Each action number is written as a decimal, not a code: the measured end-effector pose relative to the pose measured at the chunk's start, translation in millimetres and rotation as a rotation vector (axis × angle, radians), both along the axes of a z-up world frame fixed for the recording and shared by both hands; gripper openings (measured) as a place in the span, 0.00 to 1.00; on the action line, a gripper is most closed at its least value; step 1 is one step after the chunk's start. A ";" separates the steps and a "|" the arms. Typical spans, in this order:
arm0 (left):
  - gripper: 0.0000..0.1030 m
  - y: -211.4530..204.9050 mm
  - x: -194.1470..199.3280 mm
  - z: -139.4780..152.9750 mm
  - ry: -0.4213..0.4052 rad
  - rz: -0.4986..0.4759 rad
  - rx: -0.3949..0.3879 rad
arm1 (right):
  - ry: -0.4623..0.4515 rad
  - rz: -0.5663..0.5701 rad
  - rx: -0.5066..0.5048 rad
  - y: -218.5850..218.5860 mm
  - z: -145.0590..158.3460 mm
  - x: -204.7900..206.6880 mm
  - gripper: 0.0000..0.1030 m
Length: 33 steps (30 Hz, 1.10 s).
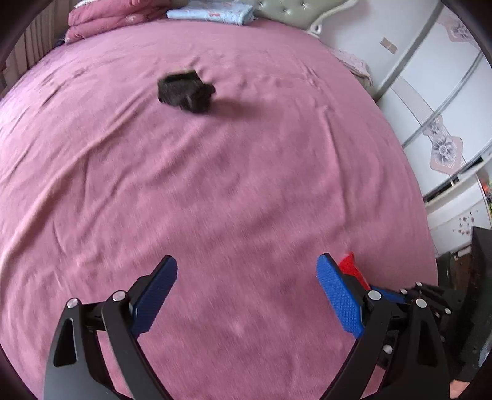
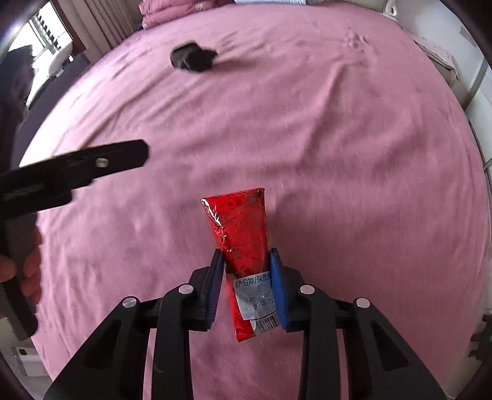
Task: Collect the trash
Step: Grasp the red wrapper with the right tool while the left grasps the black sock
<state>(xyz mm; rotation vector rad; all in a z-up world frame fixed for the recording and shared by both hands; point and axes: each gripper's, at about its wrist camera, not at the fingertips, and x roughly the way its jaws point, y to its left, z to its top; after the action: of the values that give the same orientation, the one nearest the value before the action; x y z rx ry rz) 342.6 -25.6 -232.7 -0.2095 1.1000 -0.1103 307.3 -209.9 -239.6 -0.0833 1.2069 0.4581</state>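
My right gripper [image 2: 246,264] is shut on a red foil wrapper [image 2: 241,224] with a white printed label, held upright above the pink bed sheet [image 2: 338,154]. Its red tip [image 1: 349,263] shows past my left gripper's right finger. My left gripper [image 1: 246,277] is open and empty over the bed's near part; it appears as a black arm [image 2: 92,163] at the left of the right wrist view. A crumpled black item [image 1: 186,90] lies on the sheet further up the bed, also in the right wrist view [image 2: 193,58], apart from both grippers.
Folded pink bedding [image 1: 101,21] and a light blue folded cloth [image 1: 212,12] lie at the head of the bed. A white wardrobe [image 1: 430,92] stands along the right side. Curtains and a window [image 2: 46,34] are at the left.
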 end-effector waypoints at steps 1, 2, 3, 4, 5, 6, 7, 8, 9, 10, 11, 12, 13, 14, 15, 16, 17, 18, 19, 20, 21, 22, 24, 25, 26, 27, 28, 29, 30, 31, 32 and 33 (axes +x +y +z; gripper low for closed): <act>0.89 2.1 5.1 0.0 -0.005 0.005 0.003 | -0.007 0.002 0.012 2.4 2.9 5.7 0.28; 0.89 5.6 14.8 -0.1 -0.009 0.011 0.006 | -0.015 0.001 0.027 5.2 6.1 13.9 0.28; 0.89 10.0 25.0 -0.9 -0.009 0.021 0.009 | -0.023 -0.005 0.042 7.5 8.7 23.4 0.28; 0.89 15.1 36.8 -1.3 -0.013 0.035 0.009 | -0.027 -0.011 0.053 8.6 9.7 30.8 0.28; 0.89 19.6 47.0 -1.0 -0.018 0.048 0.008 | -0.028 -0.022 0.070 9.8 10.5 40.7 0.28; 0.89 23.0 55.3 -0.6 -0.022 0.057 0.007 | -0.028 -0.033 0.084 11.3 10.9 50.4 0.28; 0.89 26.9 64.6 0.2 -0.029 0.067 0.011 | -0.030 -0.040 0.094 12.4 10.9 57.2 0.28; 0.89 32.3 75.7 1.6 -0.043 0.085 0.022 | -0.032 -0.047 0.102 14.1 11.4 66.1 0.28; 0.89 38.2 86.9 2.5 -0.055 0.099 0.028 | -0.034 -0.053 0.110 16.0 11.4 74.9 0.28; 0.89 42.3 97.0 2.1 -0.061 0.107 0.030 | -0.034 -0.058 0.115 17.4 11.1 81.8 0.28; 0.89 47.0 109.2 0.9 -0.062 0.120 0.040 | -0.034 -0.063 0.122 19.7 11.0 88.6 0.28; 0.89 51.0 121.1 -0.7 -0.062 0.130 0.049 | -0.034 -0.067 0.127 21.4 11.1 94.3 0.28; 0.89 55.4 134.0 -2.8 -0.062 0.138 0.051 | -0.036 -0.069 0.131 23.7 10.3 98.9 0.28; 0.89 58.8 144.5 -4.3 -0.063 0.147 0.054 | -0.038 -0.071 0.136 25.8 9.3 104.3 0.28; 0.89 61.0 152.7 -5.9 -0.061 0.151 0.056 | -0.037 -0.073 0.140 27.8 8.1 107.5 0.28; 0.89 63.3 160.5 -8.4 -0.058 0.152 0.058 | -0.038 -0.075 0.146 28.1 7.5 108.6 0.28; 0.89 65.3 171.0 -11.2 -0.051 0.154 0.063 | -0.038 -0.080 0.151 28.5 6.2 111.2 0.28; 0.89 67.2 180.9 -13.9 -0.043 0.160 0.071 | -0.036 -0.086 0.157 28.2 4.3 112.9 0.28; 0.89 68.2 186.7 -16.0 -0.038 0.163 0.072 | -0.033 -0.090 0.164 26.8 2.8 113.1 0.28; 0.89 70.3 194.2 -18.0 -0.031 0.166 0.066 | -0.029 -0.096 0.171 26.0 1.0 114.6 0.28; 0.89 71.5 200.7 -19.8 -0.025 0.166 0.056 | -0.026 -0.101 0.176 25.8 -0.1 113.3 0.28; 0.89 72.0 205.6 -21.6 -0.018 0.162 0.048 | -0.022 -0.102 0.180 25.6 -1.4 113.1 0.28; 0.85 70.7 214.6 -28.2 0.009 0.145 0.046 | -0.014 -0.104 0.183 25.3 -4.2 111.3 0.28; 0.77 70.3 216.8 -31.2 0.016 0.139 0.052 | -0.010 -0.103 0.185 24.6 -5.3 110.3 0.28; 0.68 69.3 217.7 -33.4 0.020 0.124 0.038 | -0.009 -0.102 0.184 24.5 -5.6 109.7 0.28; 0.65 67.4 216.6 -34.8 0.024 0.113 0.025 | -0.009 -0.100 0.182 24.6 -5.7 109.3 0.28; 0.57 64.3 215.5 -35.0 0.026 0.103 0.023 | -0.008 -0.098 0.182 24.2 -5.4 108.5 0.28; 0.53 60.0 213.4 -34.0 0.024 0.086 0.026 | -0.005 -0.094 0.182 23.9 -4.9 107.3 0.28; 0.52 55.0 210.9 -32.9 0.023 0.072 0.041 | -0.005 -0.093 0.180 23.6 -3.9 105.6 0.28; 0.49 49.6 206.8 -31.4 0.021 0.053 0.052 | -0.006 -0.092 0.179 22.9 -2.6 104.2 0.28; 0.46 45.4 202.0 -29.7 0.017 0.034 0.051 | -0.006 -0.093 0.180 22.1 -1.0 103.4 0.28; 0.45 42.2 197.3 -28.4 0.013 0.024 0.049 | -0.007 -0.095 0.179 21.2 1.2 100.9 0.28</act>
<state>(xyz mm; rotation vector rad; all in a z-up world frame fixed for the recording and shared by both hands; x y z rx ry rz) 539.9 16.6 -261.1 -0.1794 1.1117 -0.0605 408.2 -188.7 -238.4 0.1253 1.1525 0.4805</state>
